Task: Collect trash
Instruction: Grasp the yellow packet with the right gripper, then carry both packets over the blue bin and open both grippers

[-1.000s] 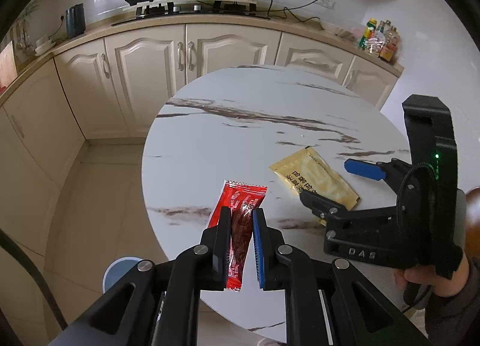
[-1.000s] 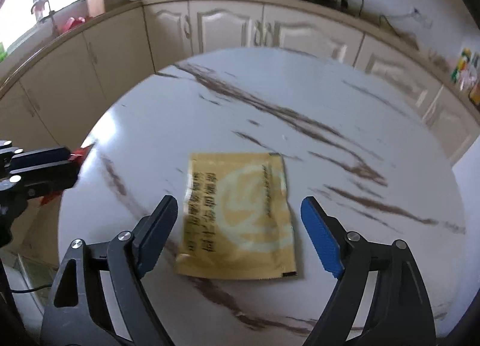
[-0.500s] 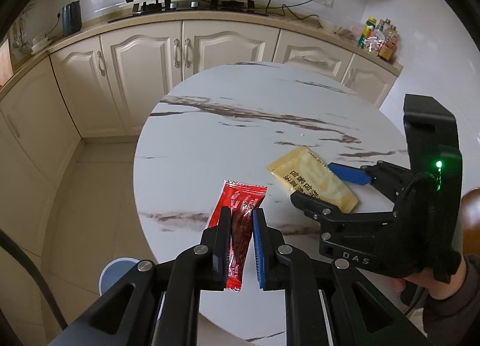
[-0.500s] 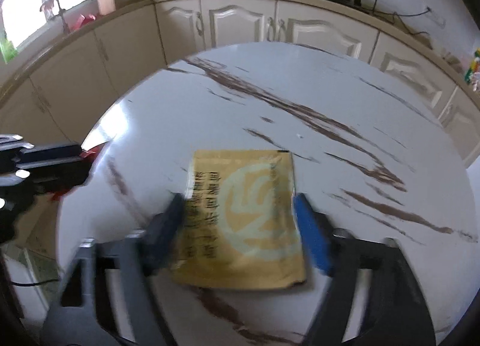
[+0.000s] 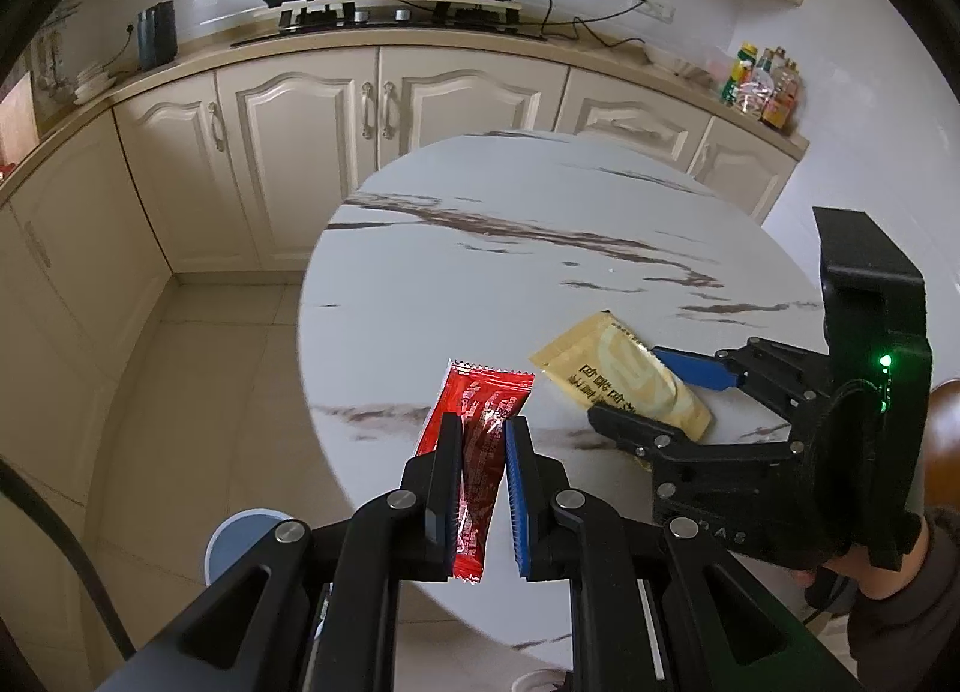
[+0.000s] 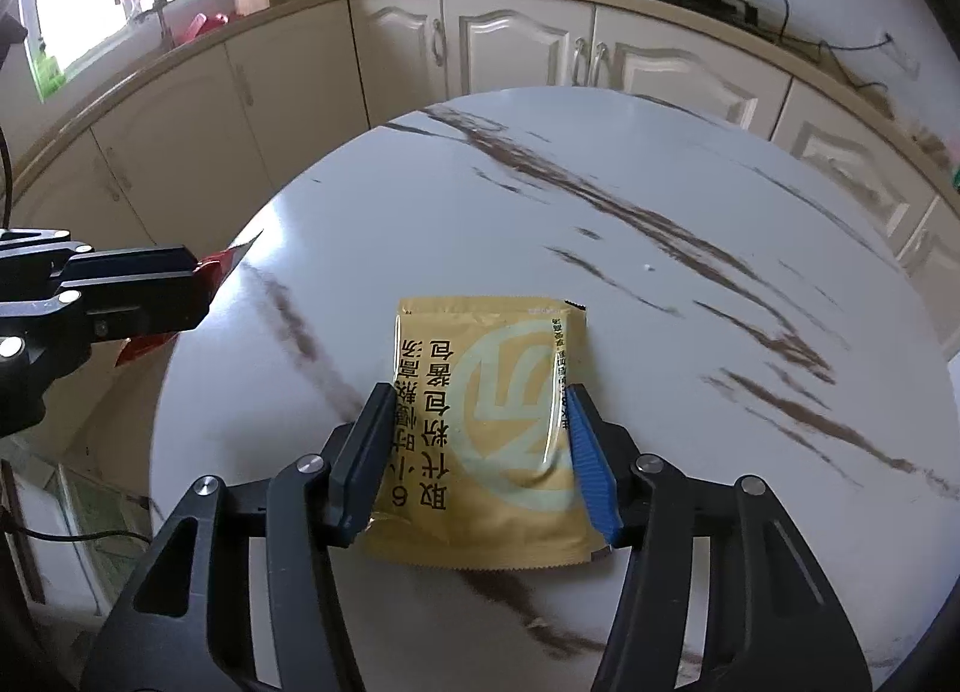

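My left gripper (image 5: 483,434) is shut on a red snack wrapper (image 5: 480,422) and holds it over the left edge of the round marble table (image 5: 510,248). A yellow sachet (image 6: 486,428) with black print lies flat on the table. My right gripper (image 6: 477,410) has its jaws against both sides of the sachet, which bulges slightly between them. The sachet (image 5: 618,377) and right gripper (image 5: 648,386) also show in the left wrist view. The left gripper (image 6: 198,287) with the red wrapper (image 6: 222,263) shows at the left of the right wrist view.
A blue-grey round bin (image 5: 246,536) stands on the floor below the table's left edge. Cream cabinets (image 5: 360,116) and a counter with a stove (image 5: 360,14) run behind the table. A brown chair back (image 5: 942,440) is at the right.
My right gripper moved forward over the yellow sachet and its jaws closed in from wide open onto both sides. My left gripper kept hold of the red wrapper and drifted left off the table's edge.
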Available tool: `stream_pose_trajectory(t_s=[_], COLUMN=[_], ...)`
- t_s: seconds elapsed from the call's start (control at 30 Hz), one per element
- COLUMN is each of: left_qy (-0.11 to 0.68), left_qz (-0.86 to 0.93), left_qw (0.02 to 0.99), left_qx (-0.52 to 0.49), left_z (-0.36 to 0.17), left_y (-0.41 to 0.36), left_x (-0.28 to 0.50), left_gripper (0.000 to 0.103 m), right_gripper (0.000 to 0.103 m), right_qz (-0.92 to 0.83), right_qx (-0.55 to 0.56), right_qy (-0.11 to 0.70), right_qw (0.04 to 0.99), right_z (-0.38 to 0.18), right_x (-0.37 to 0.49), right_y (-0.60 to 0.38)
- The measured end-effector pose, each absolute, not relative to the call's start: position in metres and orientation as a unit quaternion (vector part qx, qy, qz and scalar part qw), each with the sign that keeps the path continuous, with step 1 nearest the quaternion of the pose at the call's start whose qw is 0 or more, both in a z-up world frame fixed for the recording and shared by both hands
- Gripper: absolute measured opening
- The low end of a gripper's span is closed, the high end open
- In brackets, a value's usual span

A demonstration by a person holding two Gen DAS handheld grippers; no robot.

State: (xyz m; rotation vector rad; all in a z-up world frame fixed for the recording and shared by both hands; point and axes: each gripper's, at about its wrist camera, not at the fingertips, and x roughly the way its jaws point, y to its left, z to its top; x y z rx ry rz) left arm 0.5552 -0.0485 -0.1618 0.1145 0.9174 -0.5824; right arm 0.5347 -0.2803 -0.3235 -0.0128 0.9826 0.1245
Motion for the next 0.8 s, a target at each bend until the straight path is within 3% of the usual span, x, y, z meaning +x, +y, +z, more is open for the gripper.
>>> stream_pose_trajectory(t_s=[0.47,0.8], left_qy=[0.438,0.466], left_qz=[-0.248,-0.135], left_qw=[0.864,0.874], left_qx=[0.027,-0.038], left_z=[-0.161,-0.194], left_y=[0.003,0.127], left_x=[0.547,0.560], left_gripper=[0.010,0.010], right_gripper=[0.052,0.052], right_qz=[0.103,0.202], right_qx=[0.035,0.000], right_qy=[0.451,0.426], right_qw=[0.886,0.882], right_z=[-0.311,-0.301], right_x=[0.534,0.557], right_y=[-0.253,-0.116])
